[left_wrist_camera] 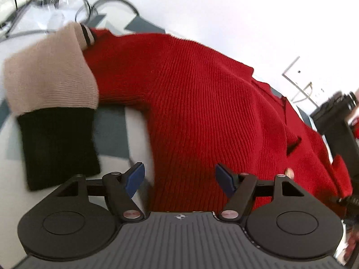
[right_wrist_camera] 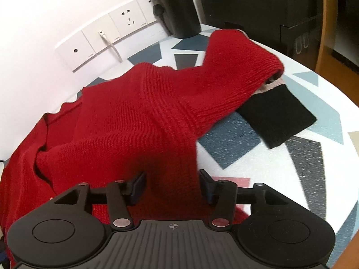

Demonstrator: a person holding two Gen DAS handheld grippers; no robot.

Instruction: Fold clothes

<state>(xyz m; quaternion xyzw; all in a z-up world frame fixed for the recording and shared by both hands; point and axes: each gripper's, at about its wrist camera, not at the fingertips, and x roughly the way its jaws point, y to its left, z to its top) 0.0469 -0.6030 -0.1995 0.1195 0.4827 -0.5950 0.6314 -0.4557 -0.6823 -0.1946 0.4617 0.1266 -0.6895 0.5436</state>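
Observation:
A red knit sweater (left_wrist_camera: pixel 202 103) lies spread over a round table; its sleeve at the left ends in a beige band (left_wrist_camera: pixel 47 76) and a black cuff (left_wrist_camera: pixel 58 145). My left gripper (left_wrist_camera: pixel 179 179) is open just above the sweater's near hem, its blue pads apart. In the right wrist view the same sweater (right_wrist_camera: pixel 125 116) is rumpled, with its other sleeve bent to the right, ending in a black cuff (right_wrist_camera: pixel 278 116). My right gripper (right_wrist_camera: pixel 172 185) is open, with a fold of the red knit lying between the pads.
The table (right_wrist_camera: pixel 291 168) has a white top with blue and grey triangles. Cables (left_wrist_camera: pixel 85 6) lie at its far left edge. Wall sockets (right_wrist_camera: pixel 105 38), a black speaker (right_wrist_camera: pixel 177 6) and a black box (right_wrist_camera: pixel 269 11) stand behind. The other gripper (left_wrist_camera: pixel 336 121) shows at the right.

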